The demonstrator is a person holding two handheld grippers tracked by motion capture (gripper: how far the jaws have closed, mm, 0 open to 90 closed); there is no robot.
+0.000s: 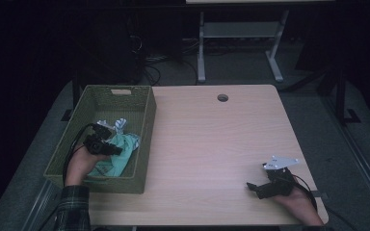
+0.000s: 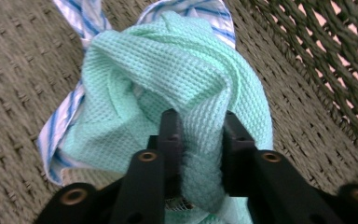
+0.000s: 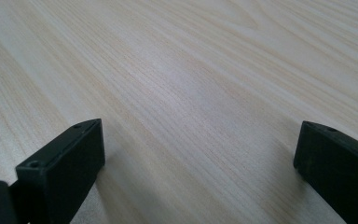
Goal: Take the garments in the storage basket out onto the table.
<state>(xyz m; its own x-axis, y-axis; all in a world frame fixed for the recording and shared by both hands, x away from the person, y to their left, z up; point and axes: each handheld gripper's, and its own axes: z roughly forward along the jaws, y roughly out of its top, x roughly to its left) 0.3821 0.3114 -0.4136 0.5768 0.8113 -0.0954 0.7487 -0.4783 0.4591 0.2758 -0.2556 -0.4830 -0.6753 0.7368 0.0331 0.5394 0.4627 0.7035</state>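
a mint-green cloth [image 2: 168, 93] is seen lying bunched in the green woven basket [image 1: 144, 120] at the left side of the table [image 1: 212, 144], on top of a blue-and-white striped cloth [image 2: 74, 18] whose edges show around it. the left gripper [image 2: 199, 126] is held down inside the basket, and a thick fold of the green cloth is pinched between its two jaws, which stand narrow with the fabric squeezed between them. the right gripper [image 1: 254, 187] is rested low over bare wood near the table's front right corner, well apart from the basket, with its jaws spread wide and nothing between them.

the cloth is judged to be light, soft and limp, with a waffle weave that should give the pads good bite and little chance of slipping. nothing about it looks fragile. because it is crumpled, a raised fold is the natural place to be taken hold of, as is done here; a hold on a single thin layer would be less sure. when lifted, it is expected to hang and unfurl, and the striped cloth beneath may be dragged along if the two are tangled, which cannot be told from these views.
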